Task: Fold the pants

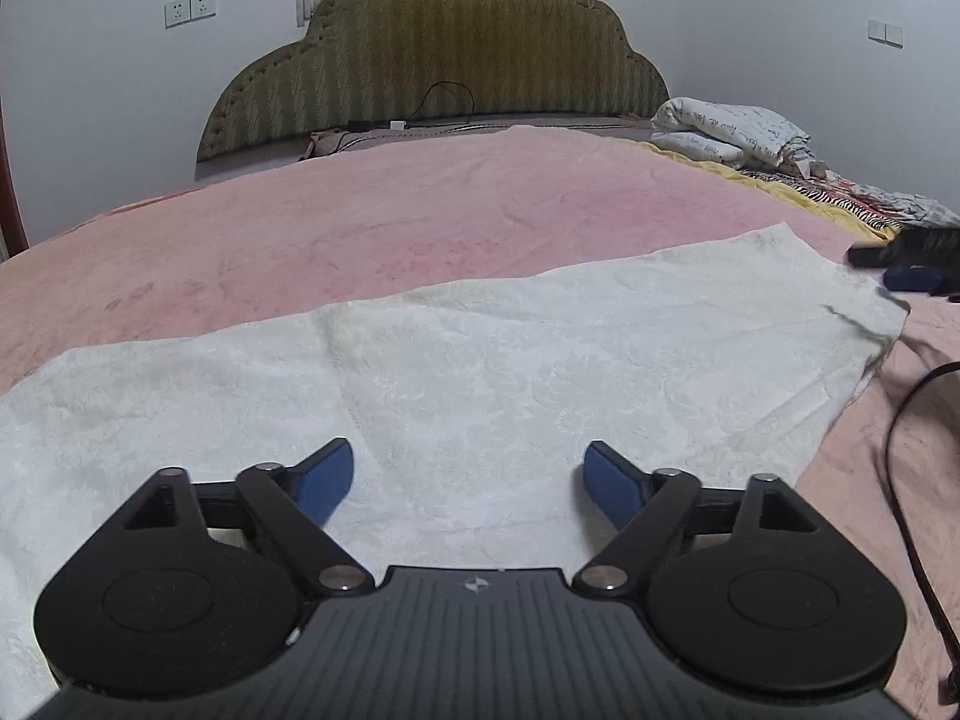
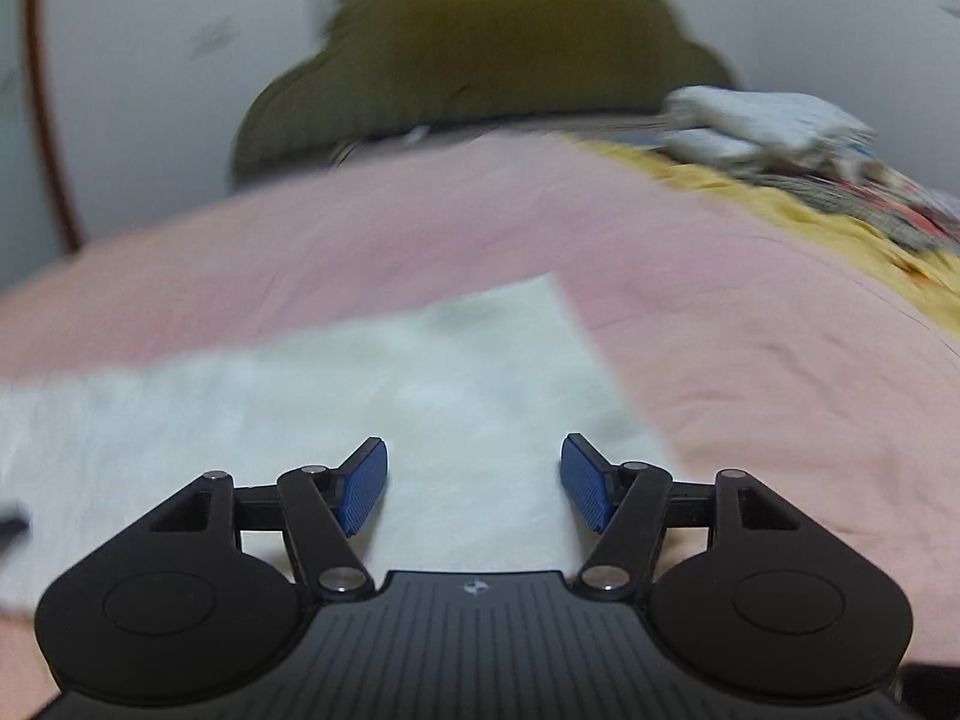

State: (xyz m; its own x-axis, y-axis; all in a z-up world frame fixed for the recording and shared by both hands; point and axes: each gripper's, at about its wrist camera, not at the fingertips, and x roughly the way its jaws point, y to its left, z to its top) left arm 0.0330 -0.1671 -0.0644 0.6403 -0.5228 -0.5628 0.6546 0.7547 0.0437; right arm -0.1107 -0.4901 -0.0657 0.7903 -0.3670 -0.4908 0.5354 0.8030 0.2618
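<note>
Cream-white pants (image 1: 480, 360) lie flat in a long band across a pink bedspread (image 1: 360, 210). My left gripper (image 1: 468, 474) hovers over their near middle, open, with nothing between its blue pads. In the left wrist view the right gripper (image 1: 900, 267) shows at the far right, beside the pants' right end. The right wrist view is blurred: the pants' right end (image 2: 420, 390) lies under my right gripper (image 2: 474, 474), which is open and empty.
A green padded headboard (image 1: 444, 48) stands at the back. Folded white bedding (image 1: 732, 132) and yellow and striped cloths (image 1: 840, 198) lie at the back right. A black cable (image 1: 906, 480) hangs at the right edge.
</note>
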